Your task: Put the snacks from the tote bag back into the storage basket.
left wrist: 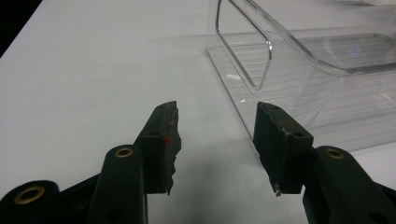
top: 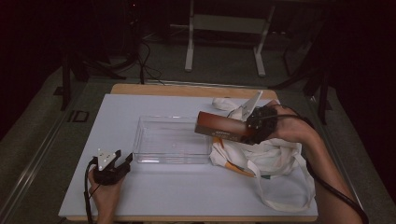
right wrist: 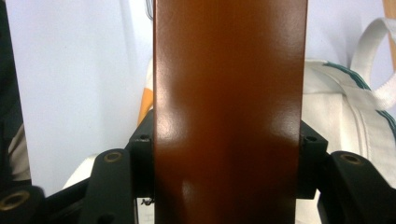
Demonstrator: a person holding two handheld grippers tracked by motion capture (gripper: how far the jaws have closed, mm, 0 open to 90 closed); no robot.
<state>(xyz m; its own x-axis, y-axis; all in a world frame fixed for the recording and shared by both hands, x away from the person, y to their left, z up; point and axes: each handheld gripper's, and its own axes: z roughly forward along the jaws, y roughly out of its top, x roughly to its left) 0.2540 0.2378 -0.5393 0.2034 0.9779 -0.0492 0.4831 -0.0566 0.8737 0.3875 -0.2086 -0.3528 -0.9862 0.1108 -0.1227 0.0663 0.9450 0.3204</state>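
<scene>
Brown box (top: 220,126), label seemingly unreadable, pinched by right gripper (top: 254,127); left gripper (top: 122,163) jaws spread.

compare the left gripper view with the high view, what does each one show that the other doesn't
Left gripper view alone: the inner faces of the left gripper's open jaws, their pads worn and chipped. High view alone: the right gripper shut on a brown box held over the clear tray's right end, a white tote bag beside it, and the floor beyond. Both: the white table and the tray, with nothing visible in it.
</scene>
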